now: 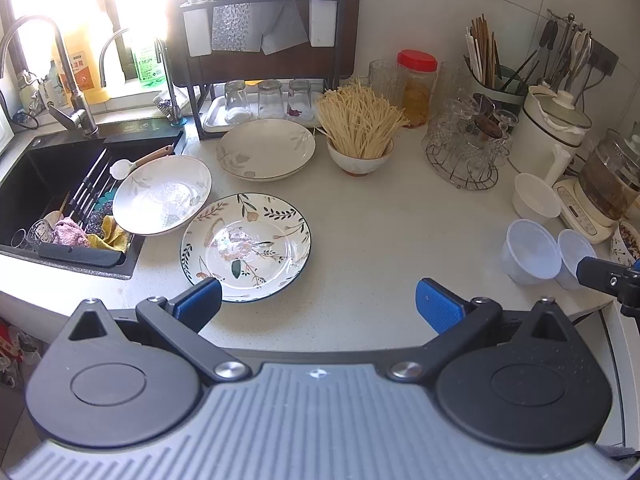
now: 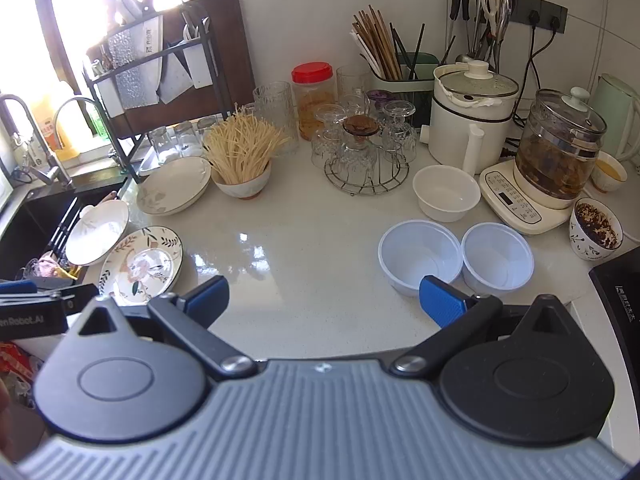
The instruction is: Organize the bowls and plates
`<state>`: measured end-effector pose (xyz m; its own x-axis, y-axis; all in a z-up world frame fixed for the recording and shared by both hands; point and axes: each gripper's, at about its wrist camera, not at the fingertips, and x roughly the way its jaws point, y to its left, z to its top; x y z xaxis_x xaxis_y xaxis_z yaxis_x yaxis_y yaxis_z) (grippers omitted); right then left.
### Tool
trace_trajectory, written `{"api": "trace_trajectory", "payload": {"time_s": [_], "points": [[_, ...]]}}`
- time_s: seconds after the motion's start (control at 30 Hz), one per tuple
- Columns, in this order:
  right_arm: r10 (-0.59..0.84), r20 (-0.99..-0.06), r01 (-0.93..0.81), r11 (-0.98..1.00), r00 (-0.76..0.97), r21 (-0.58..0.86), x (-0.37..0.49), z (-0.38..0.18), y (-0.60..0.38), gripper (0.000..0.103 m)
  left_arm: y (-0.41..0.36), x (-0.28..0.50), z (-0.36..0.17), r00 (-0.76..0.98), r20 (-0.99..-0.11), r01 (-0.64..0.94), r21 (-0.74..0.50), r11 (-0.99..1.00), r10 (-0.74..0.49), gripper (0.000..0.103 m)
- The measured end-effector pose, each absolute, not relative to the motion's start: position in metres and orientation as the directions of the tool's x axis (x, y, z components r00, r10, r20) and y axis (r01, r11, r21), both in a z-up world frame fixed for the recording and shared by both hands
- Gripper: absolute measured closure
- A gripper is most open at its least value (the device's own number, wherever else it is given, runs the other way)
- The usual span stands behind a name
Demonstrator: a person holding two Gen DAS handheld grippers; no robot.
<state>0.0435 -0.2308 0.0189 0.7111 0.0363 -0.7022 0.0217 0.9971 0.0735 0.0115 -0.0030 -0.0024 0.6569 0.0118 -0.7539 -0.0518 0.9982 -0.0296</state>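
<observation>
Right, the floral plate (image 1: 246,246) is my landmark: it lies flat on the white counter (image 1: 380,220) just beside the sink (image 1: 48,184), and a white deep plate (image 1: 162,194) leans over the sink's corner with its rim overlapping the floral plate's far-left edge. Beyond those, toward the rack (image 1: 256,20), sit 2 stacked pale plates (image 1: 266,148), with a bowl of dry noodles (image 1: 360,136) just beside them. Well to the right of the floral plate stand 2 clear plastic bowls (image 2: 420,254) touching each other, and a white bowl (image 2: 446,192) behind them. My left gripper (image 1: 318,306) hovers near the floral plate's front edge with its jaws as wide as they go and nothing between them; my right gripper (image 2: 324,300) is equally spread and empty, its right pad near the closer plastic bowl. My worry is that deep plate: I judge that dragging the floral plate out from under it could tip it into the sink. The thin plastic bowls could also skid or buckle under a careless pinch.
</observation>
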Motion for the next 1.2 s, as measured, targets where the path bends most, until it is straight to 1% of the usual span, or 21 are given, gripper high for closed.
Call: {"api": "trace_trajectory", "payload": {"time_s": [0.6,1.2], "points": [[0.027,-0.703,0.032,0.997,0.711,0.071,0.0412,0.0174,-0.2289,0.0,-0.0014,0.0099,0.0008,0.654,-0.756,-0.043,-0.049,0.998,-0.009,0.0],[0.025,-0.698,0.04,0.996,0.716,0.077,0.039,0.0165,-0.2321,0.0,-0.0046,0.0085,0.0017,0.659,-0.752,-0.031,-0.03,0.999,-0.002,0.0]]}}
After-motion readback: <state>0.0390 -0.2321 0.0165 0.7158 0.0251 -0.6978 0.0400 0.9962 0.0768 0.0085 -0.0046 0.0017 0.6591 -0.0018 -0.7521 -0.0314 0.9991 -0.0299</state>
